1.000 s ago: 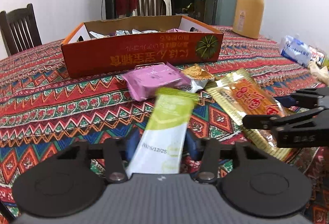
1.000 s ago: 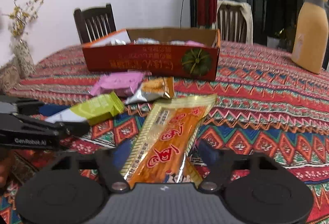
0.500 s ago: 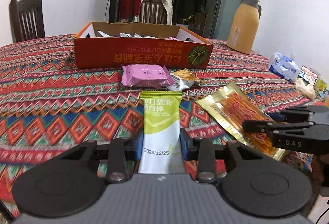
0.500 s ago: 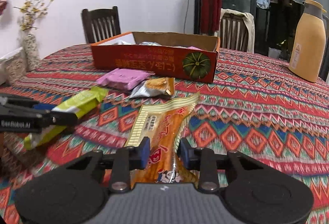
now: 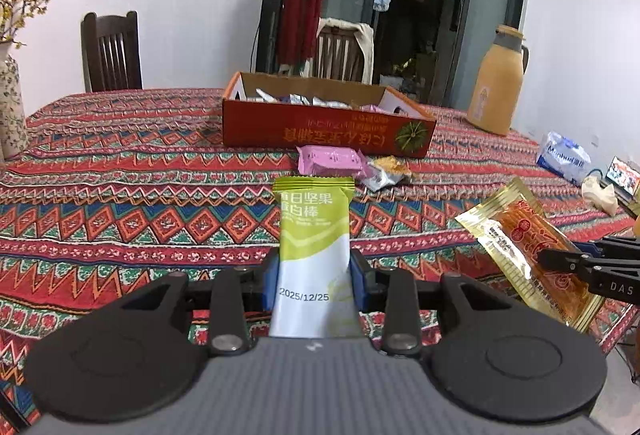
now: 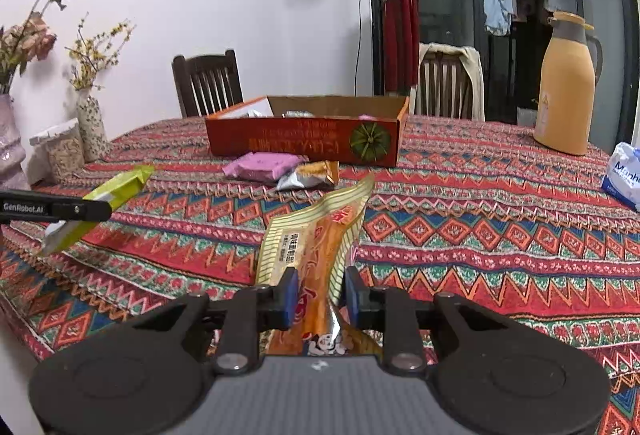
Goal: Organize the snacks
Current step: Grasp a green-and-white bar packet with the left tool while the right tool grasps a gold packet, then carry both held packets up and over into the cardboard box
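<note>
Gripping a green-and-white nut bar wrapper (image 5: 313,235), the left claw (image 5: 313,285) holds it above the patterned surface (image 5: 120,195), while the right claw (image 6: 318,293), now clamped narrow, pinches a gold-and-orange foil snack packet (image 6: 316,235). Beyond both claws, the orange cardboard box (image 5: 328,129) already holds several snacks; a pink packet (image 5: 330,159) and a small silver-orange packet (image 5: 386,173) remain outside it. A second ago the right claw stood wider around its packet and both sat nearer the box.
</note>
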`<state>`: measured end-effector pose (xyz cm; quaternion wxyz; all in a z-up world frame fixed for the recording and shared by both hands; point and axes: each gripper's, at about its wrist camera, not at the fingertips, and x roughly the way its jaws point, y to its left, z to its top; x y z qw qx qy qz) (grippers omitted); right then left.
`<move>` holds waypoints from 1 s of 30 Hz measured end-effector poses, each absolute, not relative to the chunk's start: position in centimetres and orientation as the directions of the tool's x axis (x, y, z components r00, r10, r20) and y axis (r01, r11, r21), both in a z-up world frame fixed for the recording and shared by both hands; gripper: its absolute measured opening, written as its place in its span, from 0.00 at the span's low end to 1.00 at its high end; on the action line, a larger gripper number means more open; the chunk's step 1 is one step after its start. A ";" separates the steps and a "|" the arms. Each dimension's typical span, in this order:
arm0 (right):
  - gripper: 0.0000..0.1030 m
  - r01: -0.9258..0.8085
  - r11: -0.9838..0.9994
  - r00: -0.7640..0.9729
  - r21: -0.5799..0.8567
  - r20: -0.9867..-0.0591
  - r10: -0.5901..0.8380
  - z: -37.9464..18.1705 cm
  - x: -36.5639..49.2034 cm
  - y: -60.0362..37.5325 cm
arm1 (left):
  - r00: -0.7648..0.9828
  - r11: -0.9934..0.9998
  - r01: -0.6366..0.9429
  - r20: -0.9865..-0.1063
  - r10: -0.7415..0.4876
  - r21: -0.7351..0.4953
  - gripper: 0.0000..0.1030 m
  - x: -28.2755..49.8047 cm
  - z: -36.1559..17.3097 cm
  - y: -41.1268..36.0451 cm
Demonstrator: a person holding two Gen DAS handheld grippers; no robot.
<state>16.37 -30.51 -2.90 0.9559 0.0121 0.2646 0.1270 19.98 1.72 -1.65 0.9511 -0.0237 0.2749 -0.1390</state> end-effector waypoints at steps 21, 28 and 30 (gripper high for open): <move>0.23 -0.265 0.963 0.879 0.048 -0.399 0.262 1.1 19.9 -29.1 | 0.867 0.954 0.267 -0.398 -0.299 -0.135 0.35 21.5 1.3 2.0; 0.23 -0.272 0.962 0.888 0.027 -0.377 0.261 3.4 26.5 -28.7 | 0.874 0.952 0.276 -0.377 -0.306 -0.134 0.35 28.2 2.9 1.4; 0.23 -0.272 0.962 0.889 0.030 -0.375 0.263 4.0 28.5 -28.6 | 0.874 0.951 0.277 -0.376 -0.308 -0.134 0.35 30.5 3.5 1.1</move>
